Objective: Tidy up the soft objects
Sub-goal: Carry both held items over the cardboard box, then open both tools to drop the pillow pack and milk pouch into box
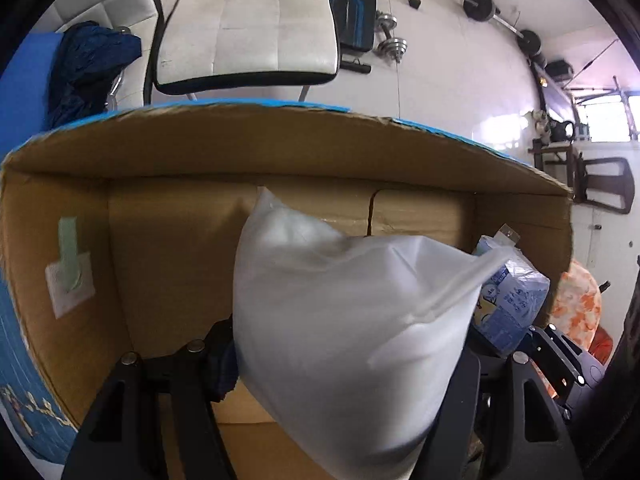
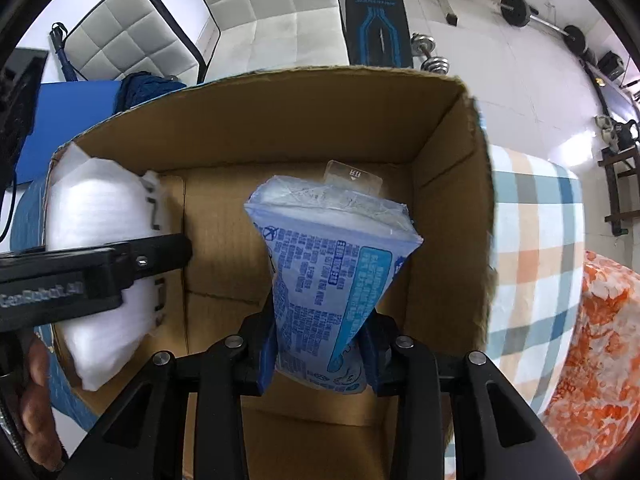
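Cardboard box [image 2: 448, 184], brown and open-topped, is receiving both loads: left gripper [image 1: 332, 364] jaws are clamping a white foam pouch [image 1: 344, 312] near its left wall, right gripper [image 2: 320, 344] jaws are pinching a blue printed tissue pack [image 2: 332, 264] mid-box. Next, I judge, lowering and releasing.

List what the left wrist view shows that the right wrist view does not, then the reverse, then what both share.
Only the left wrist view: a pale green tape strip stuck on the box's inner left wall.

Only the right wrist view: the checked blue-and-orange cushion right of the box, and the left gripper seen from the side, clamping the white foam bag.

Both: the open brown cardboard box, the foam bag, the blue printed plastic pack clamped by the right gripper, the white quilted chair.
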A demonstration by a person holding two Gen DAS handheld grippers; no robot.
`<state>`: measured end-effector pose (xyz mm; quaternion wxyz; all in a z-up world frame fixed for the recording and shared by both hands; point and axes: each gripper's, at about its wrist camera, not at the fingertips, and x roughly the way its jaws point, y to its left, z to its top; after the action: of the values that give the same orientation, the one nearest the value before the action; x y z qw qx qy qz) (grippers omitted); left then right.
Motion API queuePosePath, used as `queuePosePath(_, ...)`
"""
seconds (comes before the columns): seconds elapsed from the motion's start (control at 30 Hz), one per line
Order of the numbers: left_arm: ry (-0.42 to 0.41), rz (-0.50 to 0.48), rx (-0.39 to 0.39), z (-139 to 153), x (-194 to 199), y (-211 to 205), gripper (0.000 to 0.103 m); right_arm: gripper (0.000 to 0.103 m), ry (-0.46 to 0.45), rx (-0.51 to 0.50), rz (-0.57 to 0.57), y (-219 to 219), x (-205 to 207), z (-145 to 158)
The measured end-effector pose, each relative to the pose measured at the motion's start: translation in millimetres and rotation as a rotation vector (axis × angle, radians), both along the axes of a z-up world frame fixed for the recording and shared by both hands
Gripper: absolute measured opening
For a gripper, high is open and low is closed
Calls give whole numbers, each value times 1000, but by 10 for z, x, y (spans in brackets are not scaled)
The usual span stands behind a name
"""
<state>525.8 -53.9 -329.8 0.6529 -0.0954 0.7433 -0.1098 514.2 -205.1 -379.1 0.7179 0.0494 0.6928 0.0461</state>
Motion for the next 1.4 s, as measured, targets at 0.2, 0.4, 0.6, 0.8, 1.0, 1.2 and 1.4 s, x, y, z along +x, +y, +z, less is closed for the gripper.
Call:
queuePosePath(0.2, 61, -2, 12, -99, 92, -62, 67, 41, 24, 16, -4, -6, 115, -122)
queuePosePath(0.4, 77, -2, -16, -22, 67, -106, 68, 48, 36, 20, 4, 38, 187, -165)
queuePosePath(0.6, 62, 16, -47, 100, 7, -93, 68, 68, 4, -23, -1, 47, 214, 11)
queuePosePath(0.8, -27, -12, 14, 385, -110, -77, 68, 68, 1, -52, -3, 7, 168, 96)
queuePosePath(1.0, -150, -24, 130, 597, -284, -16, 68, 69, -15, -59, -19, -6, -3, 209)
queuePosePath(1.2, -239, -3, 204, 723, -567, 104, 76, 95, -48, -62, -24, -3, -248, 319)
queuePosePath(1.4, -318, 0, 251, 859, -871, 130, 91, 101, -94, -78, -30, 66, -546, 493)
